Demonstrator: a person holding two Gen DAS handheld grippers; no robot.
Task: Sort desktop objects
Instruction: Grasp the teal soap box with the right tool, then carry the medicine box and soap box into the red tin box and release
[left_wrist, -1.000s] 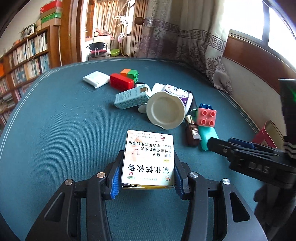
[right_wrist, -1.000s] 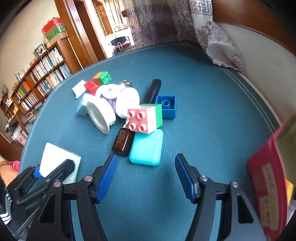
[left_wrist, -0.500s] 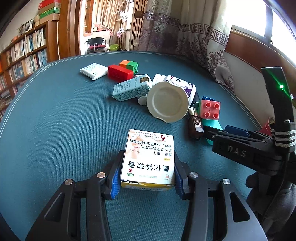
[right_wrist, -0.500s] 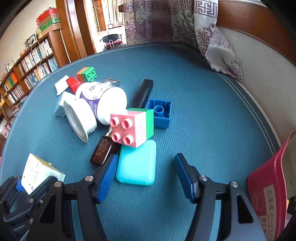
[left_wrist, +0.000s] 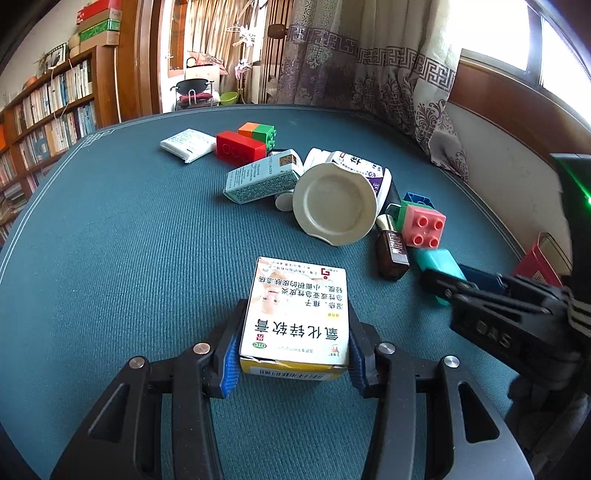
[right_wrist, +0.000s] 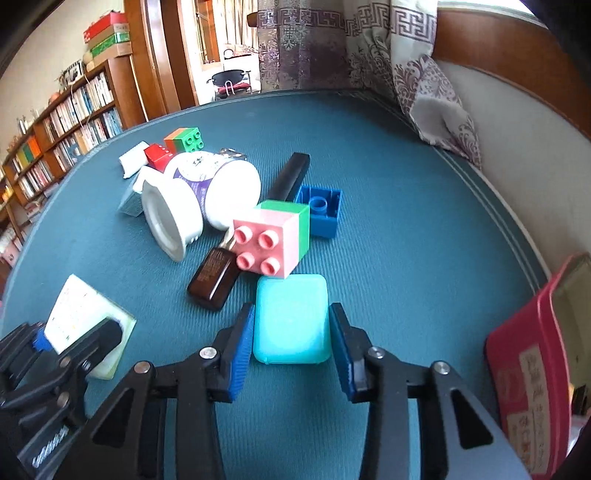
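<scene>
My left gripper (left_wrist: 293, 354) is shut on a white and yellow medicine box (left_wrist: 295, 314), holding it by its long sides just above the blue-green table mat. In the right wrist view that box (right_wrist: 77, 314) and left gripper (right_wrist: 74, 332) show at lower left. A turquoise plastic case (right_wrist: 291, 321) lies flat on the mat. My right gripper (right_wrist: 291, 308) straddles it, one blue pad along each long side. The jaws are closing, with a thin gap still showing at each pad. From the left wrist view, the case (left_wrist: 439, 264) is partly hidden by the right gripper (left_wrist: 450, 280).
Just beyond the case lie a pink and green brick (right_wrist: 273, 240), a brown bottle (right_wrist: 216, 277), a white jar (right_wrist: 173, 218), a blue brick (right_wrist: 319, 210) and a black bar (right_wrist: 290, 175). A red tin (right_wrist: 528, 369) stands at the right edge. Farther back are a red brick (left_wrist: 240, 149) and a white packet (left_wrist: 188, 144).
My right gripper has moved forward over the turquoise case and its jaws have narrowed around it. The left gripper and its box have stayed put.
</scene>
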